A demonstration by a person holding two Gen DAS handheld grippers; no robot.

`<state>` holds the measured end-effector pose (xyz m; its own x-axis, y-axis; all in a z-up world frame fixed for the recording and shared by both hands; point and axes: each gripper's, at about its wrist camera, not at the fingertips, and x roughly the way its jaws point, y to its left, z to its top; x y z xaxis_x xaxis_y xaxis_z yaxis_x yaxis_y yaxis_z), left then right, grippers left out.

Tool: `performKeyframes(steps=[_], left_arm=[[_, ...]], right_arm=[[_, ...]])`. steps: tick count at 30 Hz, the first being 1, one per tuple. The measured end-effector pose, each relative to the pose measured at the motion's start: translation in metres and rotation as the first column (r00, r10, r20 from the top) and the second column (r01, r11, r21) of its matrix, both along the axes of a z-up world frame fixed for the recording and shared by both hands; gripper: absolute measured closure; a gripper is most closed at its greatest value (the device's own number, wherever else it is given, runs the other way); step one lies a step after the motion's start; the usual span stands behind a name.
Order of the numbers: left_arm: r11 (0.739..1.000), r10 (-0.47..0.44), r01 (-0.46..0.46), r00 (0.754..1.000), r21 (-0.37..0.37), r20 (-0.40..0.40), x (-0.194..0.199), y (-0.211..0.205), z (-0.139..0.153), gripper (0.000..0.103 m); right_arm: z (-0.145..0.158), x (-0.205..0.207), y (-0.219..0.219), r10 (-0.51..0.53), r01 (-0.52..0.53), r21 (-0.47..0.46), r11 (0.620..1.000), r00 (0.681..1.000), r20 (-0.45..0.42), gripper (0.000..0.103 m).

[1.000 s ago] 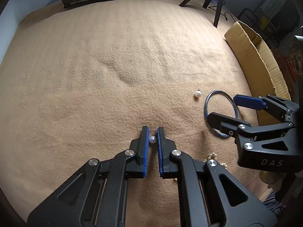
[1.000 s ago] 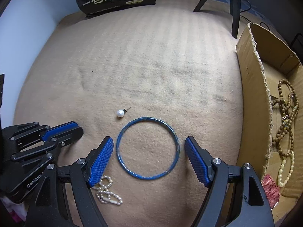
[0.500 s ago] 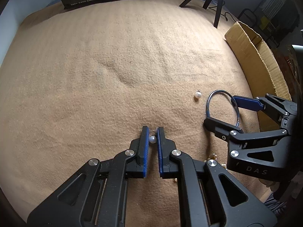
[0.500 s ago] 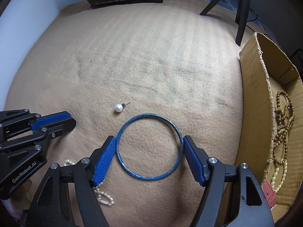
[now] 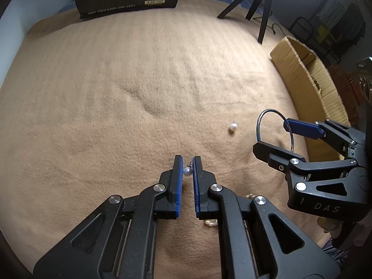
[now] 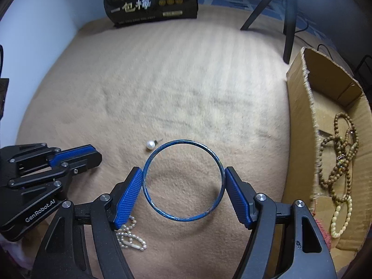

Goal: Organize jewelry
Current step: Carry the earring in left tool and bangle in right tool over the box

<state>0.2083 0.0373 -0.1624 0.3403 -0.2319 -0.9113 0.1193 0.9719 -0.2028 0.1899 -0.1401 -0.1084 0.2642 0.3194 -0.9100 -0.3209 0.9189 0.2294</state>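
Between right tool (image 6: 183,186) pads: blue bangle (image 6: 183,219), gripped

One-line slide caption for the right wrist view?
Right gripper clamps a blue bangle above the tan blanket, beside a cardboard box.

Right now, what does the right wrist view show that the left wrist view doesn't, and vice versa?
Only the right wrist view: the inside of the cardboard box, with brown bead strands and a cream strand, and the full pearl bracelet on the blanket.

Only the left wrist view: the pearl earring pinched in the left hand-held gripper.

Both: the blue bangle clamped across its width by the right hand-held gripper, the loose pearl earring beside it, the tan blanket, the black package and the tripod.
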Motion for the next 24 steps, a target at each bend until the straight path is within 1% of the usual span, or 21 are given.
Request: performKeyframes(steps=[9, 11, 18, 24], left_arm=[[0.999, -0.013, 0.015, 0.998, -0.044, 0.057, -0.006, -0.011, 0.027, 0.097], [0.999, -0.026, 0.029, 0.997, -0.041, 0.079, -0.009, -0.016, 0.035, 0.097], [0.995, -0.045, 0.056, 0.991, -0.087, 0.122, -0.007, -0.037, 0.056, 0.097], [0.99, -0.071, 0.089, 0.985, -0.111, 0.157, -0.006, -0.058, 0.073, 0.097]], right_arm=[[0.028, -0.006, -0.021, -0.022, 0.019, 0.053, 0.998, 0.999, 0.049, 0.032], [0.034, -0.007, -0.027, -0.027, 0.024, 0.054, 0.998, 0.998, 0.065, 0.032], [0.056, -0.009, -0.056, -0.067, 0.06, 0.072, 0.996, 0.992, 0.104, 0.032], [0.067, -0.012, -0.082, -0.1, 0.091, 0.072, 0.993, 0.987, 0.128, 0.032]])
